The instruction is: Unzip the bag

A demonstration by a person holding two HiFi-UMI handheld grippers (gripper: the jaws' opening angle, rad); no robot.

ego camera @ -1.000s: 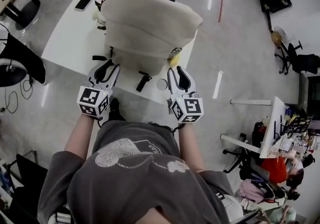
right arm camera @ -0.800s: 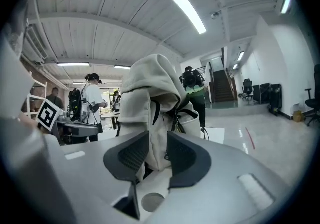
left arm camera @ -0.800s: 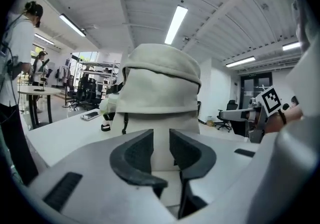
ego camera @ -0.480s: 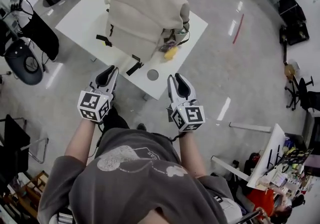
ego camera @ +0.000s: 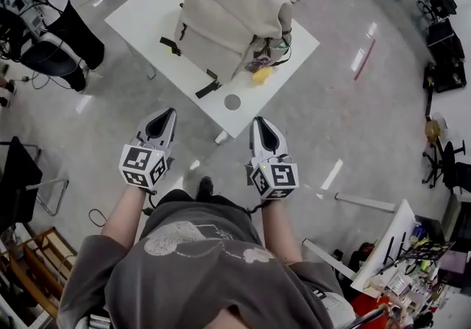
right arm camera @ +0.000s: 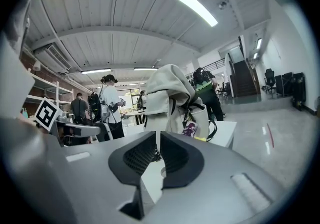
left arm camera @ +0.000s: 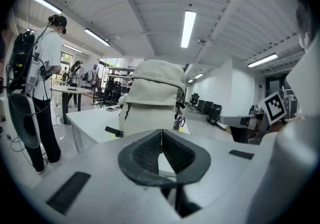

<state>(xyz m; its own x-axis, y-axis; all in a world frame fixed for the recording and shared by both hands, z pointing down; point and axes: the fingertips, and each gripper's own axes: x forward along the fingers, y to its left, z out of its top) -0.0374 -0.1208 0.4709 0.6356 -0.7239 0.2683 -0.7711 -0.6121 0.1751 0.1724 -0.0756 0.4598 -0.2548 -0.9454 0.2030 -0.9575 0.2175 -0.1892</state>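
Head view: the cream backpack (ego camera: 232,15) stands upright on the white table (ego camera: 143,18), well ahead of the left tool (ego camera: 166,114), shut empty, and the slightly nearer right tool (ego camera: 260,124), just narrowed, nothing between.

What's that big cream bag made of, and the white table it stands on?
The bag looks like soft woven fabric, cream and matt: it slumps and folds at the top, with no shine. Its black straps seem to be webbing. The table has a smooth, even white top, perhaps laminate or painted board; what lies under that surface cannot be told.
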